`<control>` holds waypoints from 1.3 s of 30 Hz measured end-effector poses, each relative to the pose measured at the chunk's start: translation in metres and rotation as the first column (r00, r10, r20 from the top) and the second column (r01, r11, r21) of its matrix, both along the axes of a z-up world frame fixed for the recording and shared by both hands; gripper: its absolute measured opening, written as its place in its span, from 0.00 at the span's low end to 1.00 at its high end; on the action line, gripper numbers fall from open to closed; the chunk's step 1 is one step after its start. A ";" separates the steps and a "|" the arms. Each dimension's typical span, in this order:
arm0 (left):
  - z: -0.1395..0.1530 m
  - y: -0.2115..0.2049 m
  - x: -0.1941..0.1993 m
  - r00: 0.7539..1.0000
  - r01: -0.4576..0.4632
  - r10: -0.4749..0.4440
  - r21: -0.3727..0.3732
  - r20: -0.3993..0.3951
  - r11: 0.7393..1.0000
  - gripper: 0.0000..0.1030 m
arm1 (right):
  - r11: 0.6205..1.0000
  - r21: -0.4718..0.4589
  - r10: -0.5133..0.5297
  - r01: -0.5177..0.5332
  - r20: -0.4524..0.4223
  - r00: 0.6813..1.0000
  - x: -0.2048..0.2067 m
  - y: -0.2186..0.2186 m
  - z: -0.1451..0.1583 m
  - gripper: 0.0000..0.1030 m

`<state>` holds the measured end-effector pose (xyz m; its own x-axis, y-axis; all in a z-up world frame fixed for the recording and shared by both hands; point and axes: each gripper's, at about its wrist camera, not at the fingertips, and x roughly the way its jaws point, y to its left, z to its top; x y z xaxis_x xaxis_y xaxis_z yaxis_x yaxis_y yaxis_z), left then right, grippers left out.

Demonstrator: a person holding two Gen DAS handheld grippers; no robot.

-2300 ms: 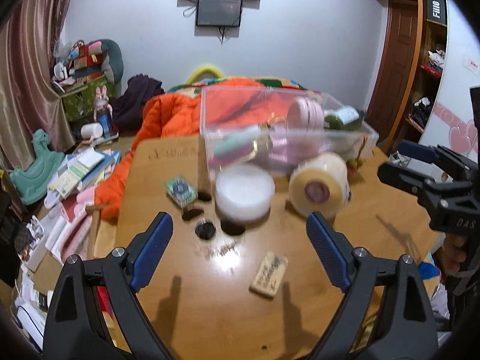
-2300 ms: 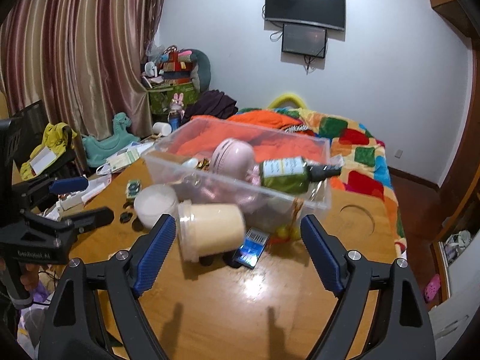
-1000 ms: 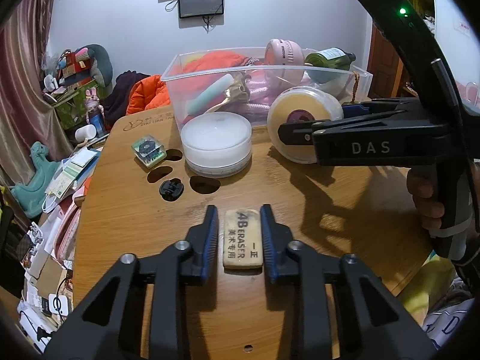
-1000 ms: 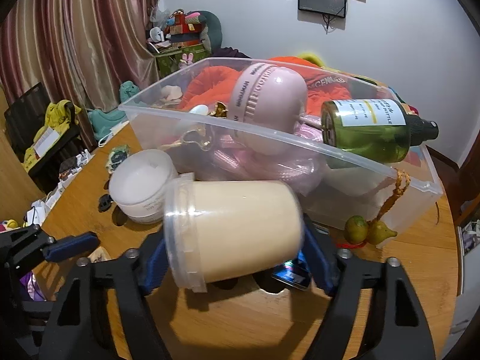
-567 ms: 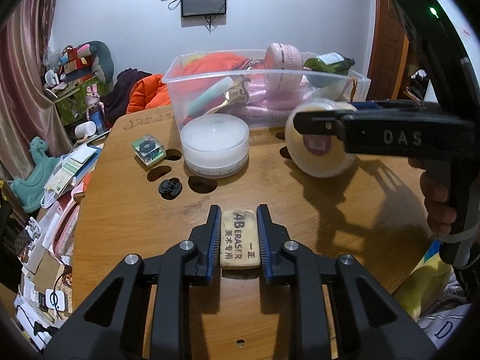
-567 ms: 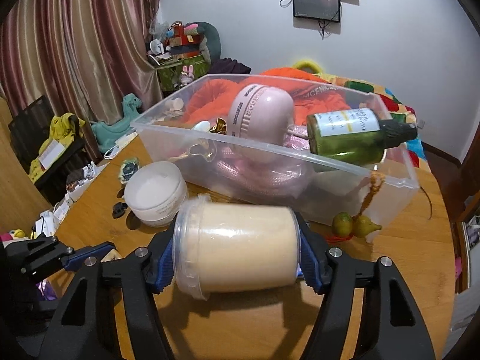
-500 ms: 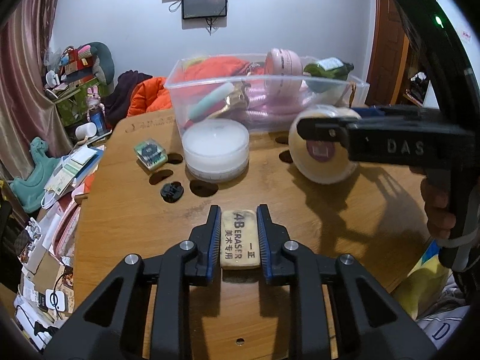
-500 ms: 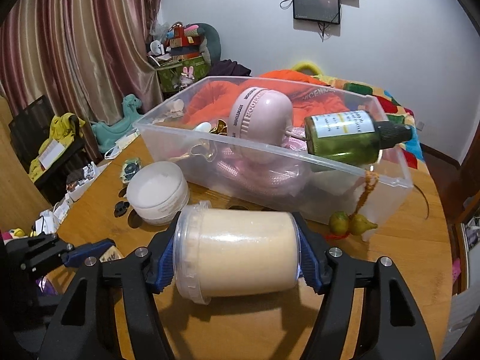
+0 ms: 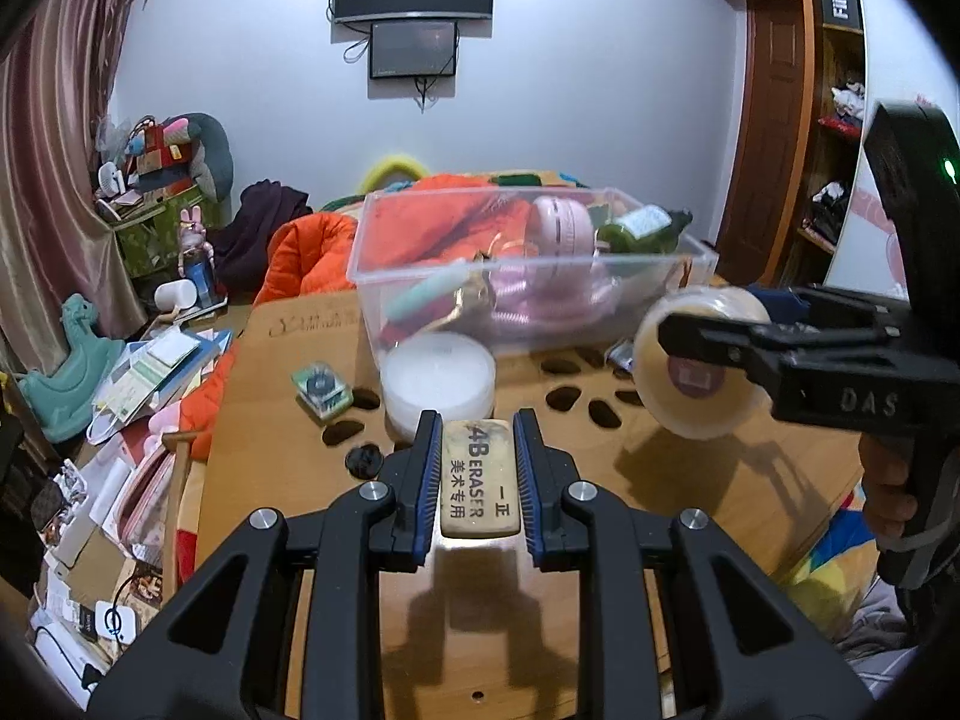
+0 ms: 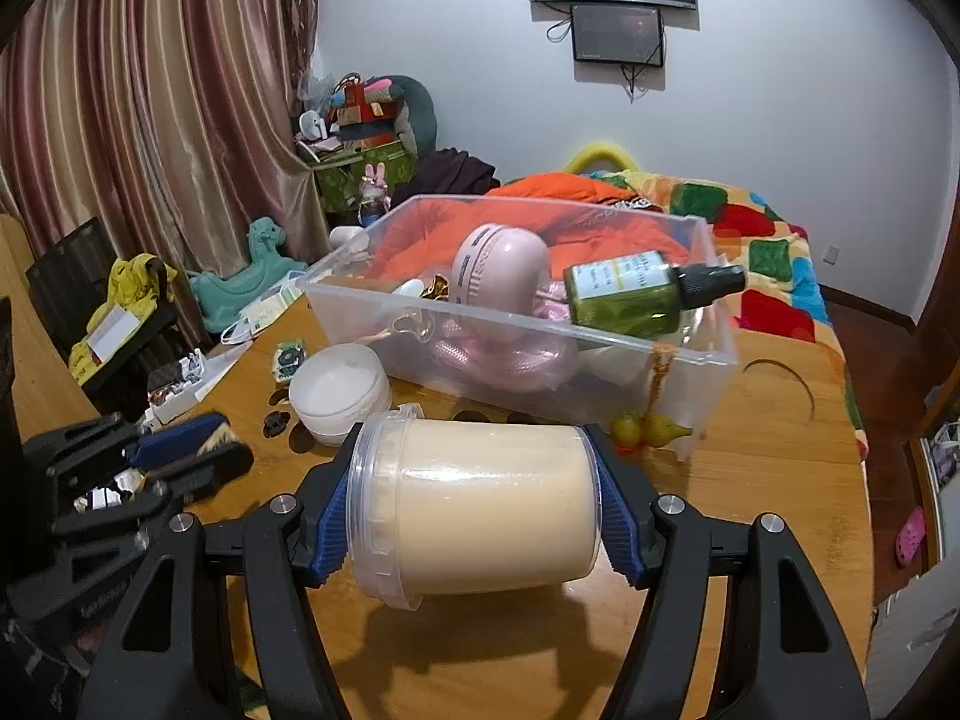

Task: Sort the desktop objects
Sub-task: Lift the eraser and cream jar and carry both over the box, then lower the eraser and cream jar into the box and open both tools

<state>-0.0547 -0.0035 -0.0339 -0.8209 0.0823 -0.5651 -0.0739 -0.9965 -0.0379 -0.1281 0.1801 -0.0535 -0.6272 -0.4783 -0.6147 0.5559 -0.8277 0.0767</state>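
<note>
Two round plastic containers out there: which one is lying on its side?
The cream-filled tub, clamped sideways in the right hand-held gripper and clear of the table. The flat white jar stands upright on the table beside the clear bin.

At the start both pairs of jaws stood wide open above the wooden counter (image 9: pixel 708 498), with the tan rectangular eraser (image 9: pixel 479 483) and the cream-filled clear plastic jar (image 10: pixel 474 507) lying loose on it. Now the left gripper (image 9: pixel 478 474) is clamped on the eraser and has raised it off the counter, a shadow showing beneath. The right gripper (image 10: pixel 474 516) has closed on the jar's two ends and carried it up and away from the clear plastic bin (image 10: pixel 714 354).
</note>
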 end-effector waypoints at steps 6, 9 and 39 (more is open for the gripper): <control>0.015 -0.005 -0.008 1.000 0.007 -0.007 0.016 -0.029 1.000 0.22 | 1.000 0.000 -0.020 0.020 -0.028 0.999 0.006 0.013 0.012 0.62; 0.023 -0.008 -0.013 0.999 0.009 -0.008 0.022 -0.044 1.000 0.22 | 0.999 0.002 -0.032 0.032 -0.041 0.999 0.007 0.020 0.018 0.62; 0.060 -0.032 -0.109 0.996 0.052 -0.047 0.070 -0.071 0.996 0.22 | 0.996 -0.028 -0.087 0.084 -0.119 0.989 -0.077 0.021 0.076 0.62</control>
<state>-0.1640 -0.0350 0.0263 -0.8515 0.1620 -0.4987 -0.1278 -0.9865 -0.1022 -0.2054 0.2011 0.0222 -0.7347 -0.4328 -0.5223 0.4897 -0.8713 0.0330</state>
